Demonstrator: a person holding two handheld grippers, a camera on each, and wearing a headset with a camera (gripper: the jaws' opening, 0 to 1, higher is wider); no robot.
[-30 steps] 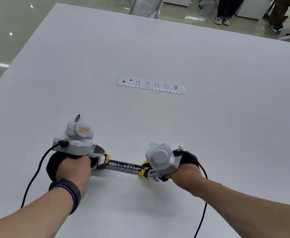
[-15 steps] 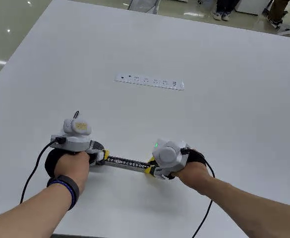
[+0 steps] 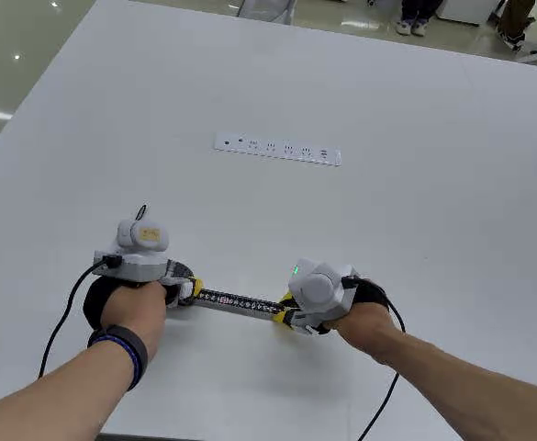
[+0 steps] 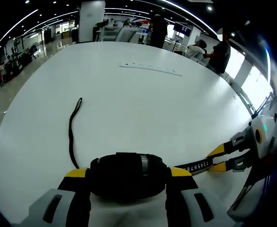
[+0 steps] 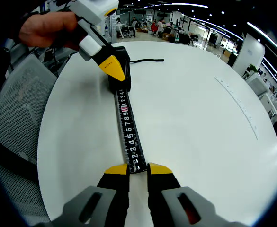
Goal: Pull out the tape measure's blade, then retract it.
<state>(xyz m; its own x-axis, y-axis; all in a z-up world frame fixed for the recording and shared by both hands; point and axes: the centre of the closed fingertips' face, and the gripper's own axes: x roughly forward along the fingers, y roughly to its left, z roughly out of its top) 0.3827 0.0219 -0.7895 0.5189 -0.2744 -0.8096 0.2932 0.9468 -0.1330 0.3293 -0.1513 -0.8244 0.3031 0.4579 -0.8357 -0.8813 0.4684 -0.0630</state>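
Low in the head view, on the counter [image 3: 341, 230], our left tool [image 3: 185, 290] clamps the tape measure [image 4: 128, 177] while our right tool [image 5: 138, 168] pinches its blade [image 5: 127, 127] tip; we should pull straight, level, without twisting.

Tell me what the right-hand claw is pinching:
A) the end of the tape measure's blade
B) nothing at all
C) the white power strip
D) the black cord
A: in the right gripper view the right claw is shut on the end of the numbered blade, which runs back to the black case gripped by the left claw.
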